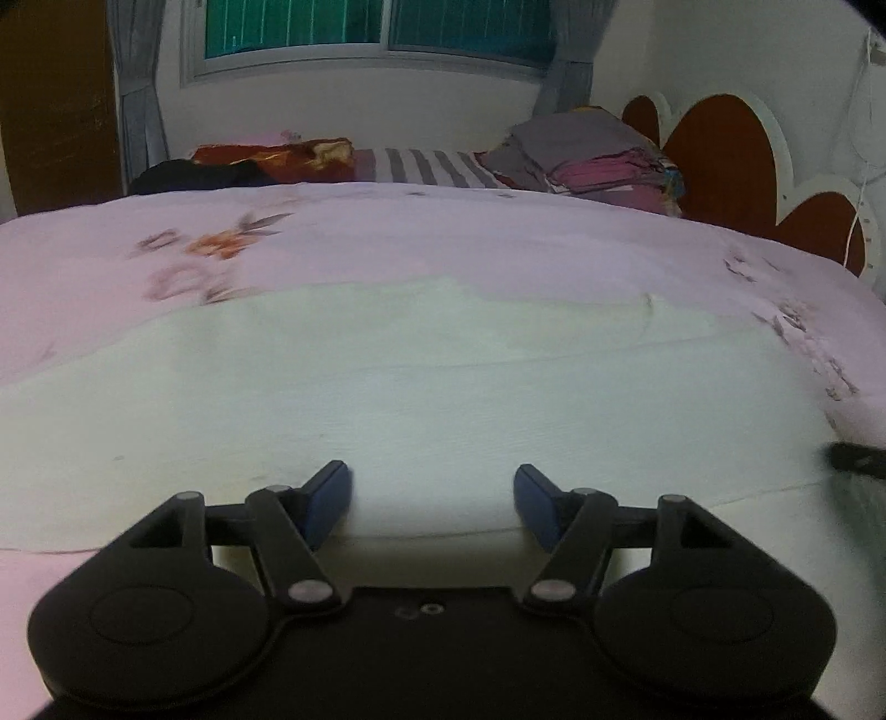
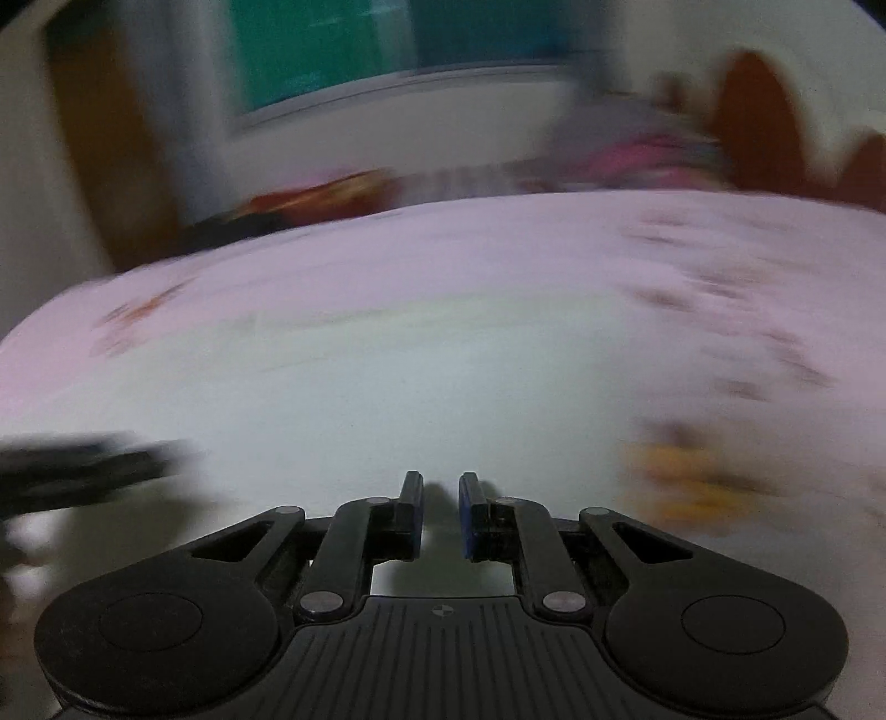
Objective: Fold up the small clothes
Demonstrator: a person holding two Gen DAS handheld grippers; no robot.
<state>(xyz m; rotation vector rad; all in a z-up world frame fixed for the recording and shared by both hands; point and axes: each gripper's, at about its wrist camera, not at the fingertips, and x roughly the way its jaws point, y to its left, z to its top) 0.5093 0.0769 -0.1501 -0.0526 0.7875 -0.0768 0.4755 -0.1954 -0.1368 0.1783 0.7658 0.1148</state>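
A pale white-green garment (image 1: 421,399) lies spread flat on the pink floral bedsheet (image 1: 387,232). My left gripper (image 1: 433,498) is open, its blue pads wide apart just above the garment's near edge. In the right wrist view, which is motion-blurred, the same garment (image 2: 421,387) lies ahead. My right gripper (image 2: 441,512) has its jaws nearly closed with a narrow gap and nothing visibly between them. A dark blurred shape at the left in the right wrist view (image 2: 83,471) looks like the other gripper.
A stack of folded clothes (image 1: 598,160) sits at the far right by the brown headboard (image 1: 720,160). Red and black clothes (image 1: 266,158) lie at the far left. A window (image 1: 376,27) is behind. An orange print (image 2: 692,476) marks the sheet on the right.
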